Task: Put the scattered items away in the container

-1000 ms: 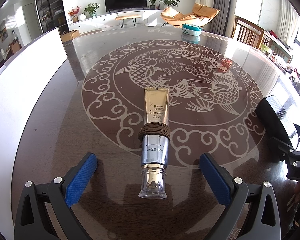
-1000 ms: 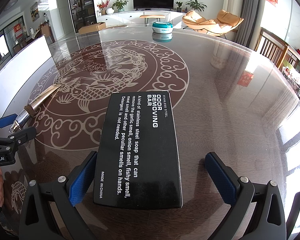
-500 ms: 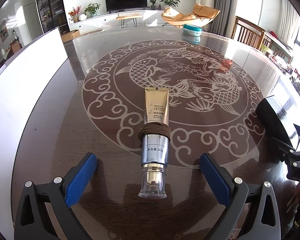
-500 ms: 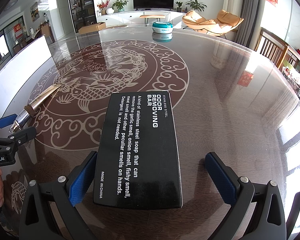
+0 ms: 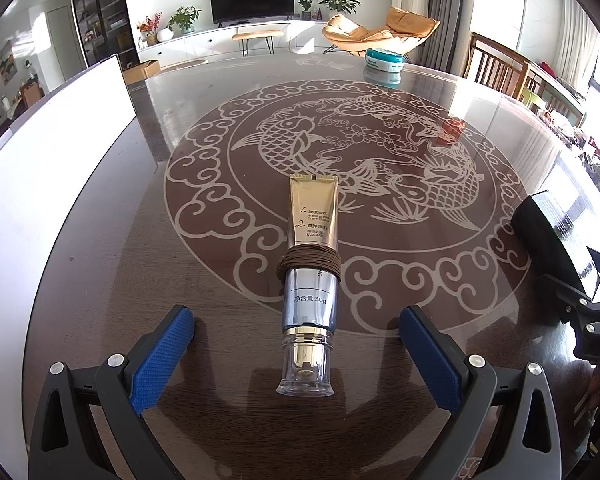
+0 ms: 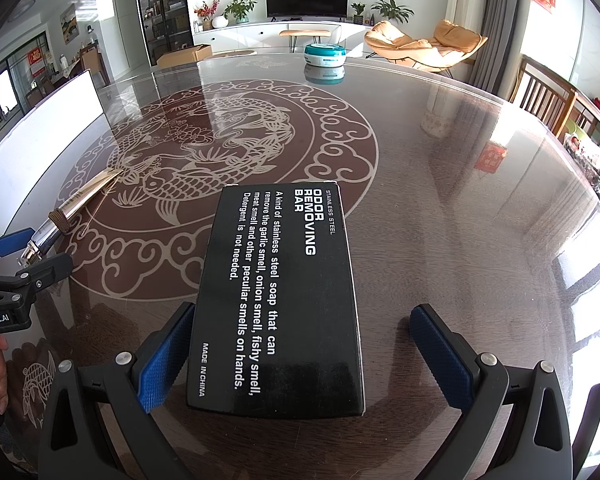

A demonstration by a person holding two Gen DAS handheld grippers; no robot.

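Cosmetic tube (image 5: 309, 276), brown cord wound round its middle, lies flat on the glossy carved table (image 5: 380, 92), clear cap toward the left gripper (image 5: 296, 354). Probably lined up for a lengthwise pinch. That claw is spread wide, tube centred between the blue pads, neither touching.

Black odor-removing-bar box (image 6: 276, 300) lies flat between the right gripper (image 6: 300, 354) fingers. Jaws wide apart; left pad at the box edge, contact unclear, right pad clear of it.

No obvious container identified; a white panel (image 5: 52, 152) stands at left.
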